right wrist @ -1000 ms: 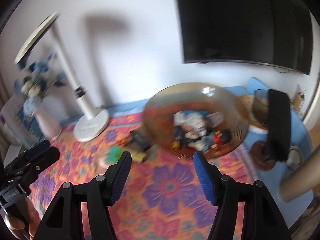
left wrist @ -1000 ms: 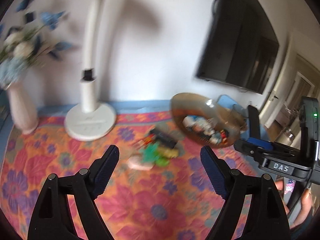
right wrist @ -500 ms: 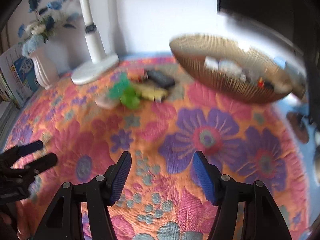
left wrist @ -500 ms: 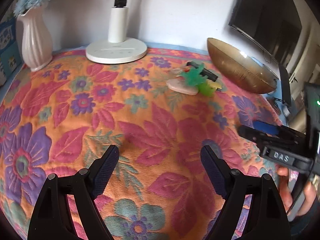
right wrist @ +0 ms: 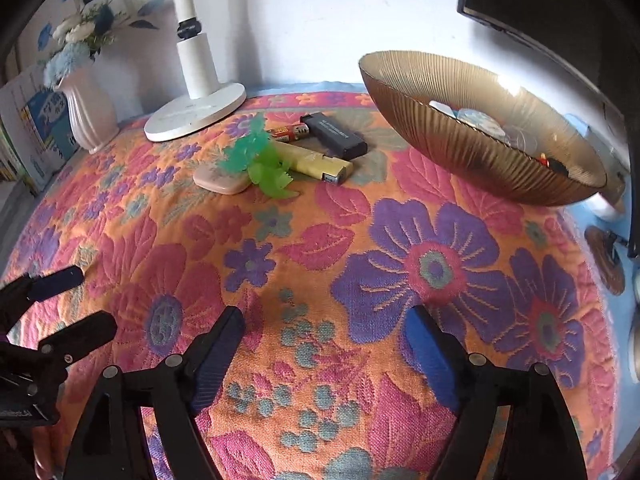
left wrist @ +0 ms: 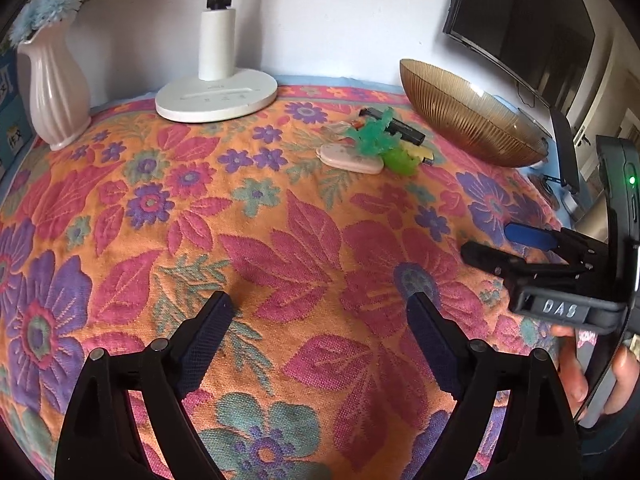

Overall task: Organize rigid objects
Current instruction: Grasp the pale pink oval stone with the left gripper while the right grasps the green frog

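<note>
We are working over a surface (left wrist: 280,240) covered in an orange floral cloth, set against a white wall with a dark screen (left wrist: 520,12) hanging at the right. Going left to right along the back: a pink ribbed vase (left wrist: 56,84) with blue flowers, the white round base of a lamp (left wrist: 216,96), then the small pile we are sorting, then an amber ribbed bowl (left wrist: 468,120) that is already holding a few small things.

The pile is lying ahead of both grippers, well apart from them, toward the far edge. In it we are seeing a pink oval case (right wrist: 220,178), two green plastic toys (right wrist: 260,160), a yellow lighter (right wrist: 316,162), a small red lighter (right wrist: 290,133) and a black lighter (right wrist: 334,136). The yellow and black lighters are lying with their long axes slanting from far-left to near-right, roughly toward the bowl.

Our left gripper (left wrist: 316,344) is opening with nothing between its fingers; our right gripper (right wrist: 324,344) is opening too, also empty. We judge the right one is the better placed, since the bowl is sitting just right of the pile. Bare cloth is stretching between us and the pile, so the reach forward looks unobstructed; the lamp base is crowding only the far-left side.
</note>
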The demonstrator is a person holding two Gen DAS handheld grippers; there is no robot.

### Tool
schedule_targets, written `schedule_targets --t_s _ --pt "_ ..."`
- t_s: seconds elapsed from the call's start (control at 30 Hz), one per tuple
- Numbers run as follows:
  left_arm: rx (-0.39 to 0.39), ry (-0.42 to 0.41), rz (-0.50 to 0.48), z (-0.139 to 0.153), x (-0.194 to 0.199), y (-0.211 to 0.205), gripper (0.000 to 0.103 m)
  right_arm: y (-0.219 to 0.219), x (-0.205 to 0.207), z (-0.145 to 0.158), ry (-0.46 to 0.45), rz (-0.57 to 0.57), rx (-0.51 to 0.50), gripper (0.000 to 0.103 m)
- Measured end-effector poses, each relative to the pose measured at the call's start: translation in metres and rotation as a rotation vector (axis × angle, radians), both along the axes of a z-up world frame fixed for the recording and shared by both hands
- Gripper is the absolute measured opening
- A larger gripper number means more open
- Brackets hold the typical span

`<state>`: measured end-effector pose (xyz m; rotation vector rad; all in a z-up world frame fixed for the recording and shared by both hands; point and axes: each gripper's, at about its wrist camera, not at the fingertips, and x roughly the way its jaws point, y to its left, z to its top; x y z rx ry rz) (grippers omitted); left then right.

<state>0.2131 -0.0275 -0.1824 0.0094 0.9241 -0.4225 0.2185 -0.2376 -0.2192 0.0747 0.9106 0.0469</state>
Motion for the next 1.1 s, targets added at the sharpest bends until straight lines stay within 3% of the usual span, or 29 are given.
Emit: schedule_targets --t_s 0.07,0.13,0.2,0.23,0.33,0.43,0.57,0.73,0.83,0.93,1.0,1.03,1.1 --pt "-0.002 0.060 -0.015 0.001 0.007 0.002 0.089 -0.005 0.002 0.002 0.013 0.001 0.035 0.082" --pt "-0.079 0.131 -0.043 0.010 0.015 0.009 0.089 -0.008 0.005 0.005 0.040 0.006 0.048 0.082" --pt "-0.129 0.123 -0.064 0.026 0.027 0.012 0.089 -0.009 0.013 0.010 0.067 0.028 0.065 0.082" --pt "-0.108 0.096 -0.062 0.032 0.030 0.011 0.089 -0.010 0.019 0.013 0.074 0.042 0.089 0.082" --pt "0.055 -0.020 -0.109 0.044 0.049 -0.011 0.089 -0.016 0.038 0.025 0.063 0.057 0.170 0.082" --pt "0.154 -0.049 -0.223 0.036 0.068 -0.035 0.089 -0.016 0.058 0.029 0.046 0.089 0.193 0.060" --pt "0.266 -0.091 -0.326 0.014 0.090 -0.055 0.089 -0.011 0.080 0.018 0.067 0.130 0.228 0.058" --pt "0.320 -0.122 -0.418 0.005 0.123 -0.071 0.090 -0.002 0.103 0.010 0.045 0.140 0.226 0.058" --pt "0.267 -0.111 -0.449 0.004 0.135 -0.072 0.090 0.004 0.109 0.010 0.039 0.146 0.215 0.058" --pt "0.224 -0.083 -0.456 0.001 0.143 -0.073 0.091 0.010 0.109 0.009 0.019 0.134 0.176 0.051" --pt "0.204 -0.077 -0.466 0.001 0.142 -0.073 0.085 0.010 0.106 0.010 0.013 0.131 0.186 0.040" --pt "0.193 -0.075 -0.478 0.002 0.140 -0.073 0.075 0.008 0.105 0.011 0.011 0.126 0.195 0.032" --pt "0.168 -0.076 -0.493 0.004 0.133 -0.074 0.053 0.006 0.102 0.012 0.005 0.123 0.195 0.029"
